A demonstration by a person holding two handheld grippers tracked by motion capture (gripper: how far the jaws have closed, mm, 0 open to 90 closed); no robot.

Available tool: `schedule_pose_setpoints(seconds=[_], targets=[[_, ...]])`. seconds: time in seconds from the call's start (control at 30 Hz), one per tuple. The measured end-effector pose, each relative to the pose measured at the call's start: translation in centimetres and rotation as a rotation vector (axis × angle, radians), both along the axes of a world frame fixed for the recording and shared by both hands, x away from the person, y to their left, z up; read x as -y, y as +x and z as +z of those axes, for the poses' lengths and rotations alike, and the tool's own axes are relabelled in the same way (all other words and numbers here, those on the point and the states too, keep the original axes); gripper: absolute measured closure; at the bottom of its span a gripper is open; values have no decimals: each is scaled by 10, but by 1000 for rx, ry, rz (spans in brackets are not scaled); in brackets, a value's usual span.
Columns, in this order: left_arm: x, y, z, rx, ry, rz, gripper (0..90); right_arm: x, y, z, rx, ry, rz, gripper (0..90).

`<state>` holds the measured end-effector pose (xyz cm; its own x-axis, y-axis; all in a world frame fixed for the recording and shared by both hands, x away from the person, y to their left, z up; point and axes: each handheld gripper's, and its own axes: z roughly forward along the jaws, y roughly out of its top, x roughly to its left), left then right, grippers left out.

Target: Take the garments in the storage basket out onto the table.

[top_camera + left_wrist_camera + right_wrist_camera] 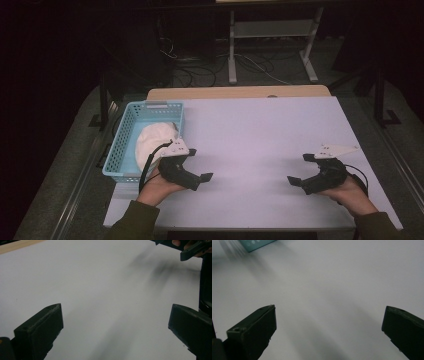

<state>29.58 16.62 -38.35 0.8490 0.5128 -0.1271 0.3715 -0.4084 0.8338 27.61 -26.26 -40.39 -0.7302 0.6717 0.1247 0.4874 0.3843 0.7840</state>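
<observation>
A light blue basket (124, 122) stands at the table's left edge with a white cloth bundle (150, 142) inside it. My left gripper (198, 164) rests low over the white table (260, 135) just right of the basket, jaws wide apart and pointing right, with nothing between them. My right gripper (300, 169) sits near the table's right front, jaws also wide apart and pointing left, holding nothing. In the left gripper view its jaws (115, 327) frame bare table, with the other gripper (192, 250) at the top right. The right gripper view shows its jaws (328, 330) over bare table and the basket's corner (255, 245).
A wooden strip (240, 92) runs along the table's far edge. Beyond it stand a white metal frame (272, 45) and floor cables (200, 72). Dark stand legs (382, 95) rise to the right of the table.
</observation>
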Motion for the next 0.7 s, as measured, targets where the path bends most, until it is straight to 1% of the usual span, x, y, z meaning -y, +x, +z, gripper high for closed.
schedule_pose_setpoints(seconds=[0.27,0.43,0.7], targets=[[0,0,0,-8,2,4,0,1,0,0,-5,6,-6,0],[-1,1,0,-13,7,-4,0,0,-1,-1,-6,8,-4,0],[-2,2,5,-14,17,-10,0,-2,-2,-4,-7,-2,11,0]])
